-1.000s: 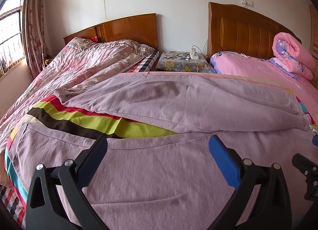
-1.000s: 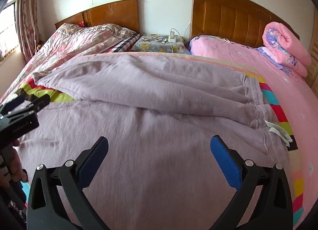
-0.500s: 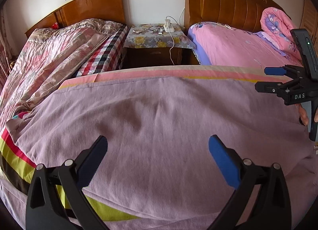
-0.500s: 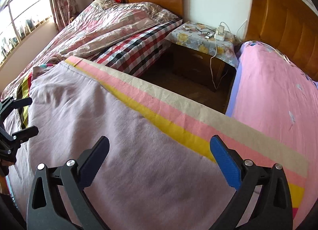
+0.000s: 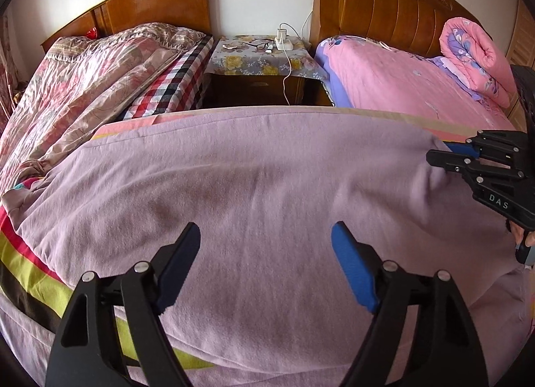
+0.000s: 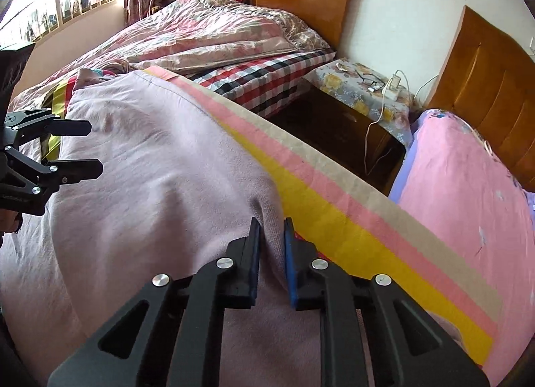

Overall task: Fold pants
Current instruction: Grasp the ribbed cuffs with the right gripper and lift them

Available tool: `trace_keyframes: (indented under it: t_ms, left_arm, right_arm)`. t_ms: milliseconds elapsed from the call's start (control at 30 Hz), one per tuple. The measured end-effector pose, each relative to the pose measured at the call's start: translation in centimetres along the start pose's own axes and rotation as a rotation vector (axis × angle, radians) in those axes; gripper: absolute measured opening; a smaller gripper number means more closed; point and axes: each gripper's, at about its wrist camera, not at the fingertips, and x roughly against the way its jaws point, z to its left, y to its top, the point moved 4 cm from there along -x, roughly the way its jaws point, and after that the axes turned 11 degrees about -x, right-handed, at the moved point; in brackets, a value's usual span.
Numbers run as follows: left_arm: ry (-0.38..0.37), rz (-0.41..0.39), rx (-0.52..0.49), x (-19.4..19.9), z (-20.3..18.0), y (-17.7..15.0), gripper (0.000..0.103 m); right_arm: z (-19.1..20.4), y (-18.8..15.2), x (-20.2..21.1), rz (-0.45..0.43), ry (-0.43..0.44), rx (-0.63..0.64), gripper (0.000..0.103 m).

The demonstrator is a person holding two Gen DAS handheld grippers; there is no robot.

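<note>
Right wrist view: right gripper (image 6: 271,233) is pinching a raised ridge of the lilac pants (image 6: 150,169), its blue pads pressed together on the cloth at roughly 12 o'clock from the camera. Judgement: the hold sits at the garment's far edge, beside the striped blanket (image 6: 334,213), so that edge can be lifted and carried over for a fold. Fabric is puckering into the pinch, with creases running away toward 9 and 10 o'clock.

Left gripper (image 6: 80,146) is showing at 9 o'clock in this view, fingers spread, over the pants with no cloth between them. Left wrist view agrees: left gripper (image 5: 265,246) is hanging wide apart above the mid-panel, touching nothing that I can make out. Judgement: it is waiting to take a matching edge point; grasp on that side not yet made.

Pants are lying spread across the striped blanket on the bed (image 5: 401,86), covering most of the near field. Cloth is a soft, slightly fuzzy knit, pale purple, broadly smooth, with a faint darker patch near centre. One hem or seam line is running along the 12 o'clock edge.

Beyond, at 12 o'clock, a nightstand (image 5: 260,62) is standing between two beds; a rolled pink quilt (image 5: 474,52) is sitting at 2 o'clock.
</note>
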Motion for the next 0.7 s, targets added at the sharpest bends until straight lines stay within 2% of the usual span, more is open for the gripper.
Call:
trace_keyframes:
  t_ms: [167, 333, 467, 533, 567, 600, 667, 700]
  left_arm:
    - [0.012, -0.042, 0.026, 4.6, 0.3, -2.7, 0.081]
    - [0.017, -0.080, 0.073, 10.1, 1.7, -8.8, 0.081]
    - [-0.013, -0.052, 0.112, 12.3, 2.6, -14.8, 0.081]
    - [-0.054, -0.027, 0.122, 12.4, 2.6, -16.9, 0.081]
    - [-0.067, -0.014, 0.116, 12.2, 2.5, -17.4, 0.081]
    - [-0.072, -0.001, 0.107, 12.1, 2.3, -17.7, 0.081]
    - [-0.090, 0.001, 0.090, 11.9, 1.7, -17.4, 0.084]
    - [-0.103, -0.006, 0.085, 11.9, 1.4, -17.0, 0.086]
  right_arm:
    - [5.3, -3.2, 7.1, -0.142, -0.109, 0.012, 0.015]
    - [12.4, -10.5, 13.6, -0.241, -0.164, -0.018, 0.015]
    - [15.9, -17.6, 13.6, -0.190, -0.194, -0.104, 0.017]
    - [16.1, -20.3, 12.7, -0.136, -0.167, -0.194, 0.020]
    - [15.8, -21.2, 12.8, -0.129, -0.158, -0.253, 0.025]
    - [15.4, -21.9, 13.3, -0.129, -0.146, -0.314, 0.041]
    - [14.3, -23.1, 15.0, -0.170, -0.128, -0.435, 0.063]
    - [13.5, -23.6, 15.9, -0.191, -0.118, -0.490, 0.063]
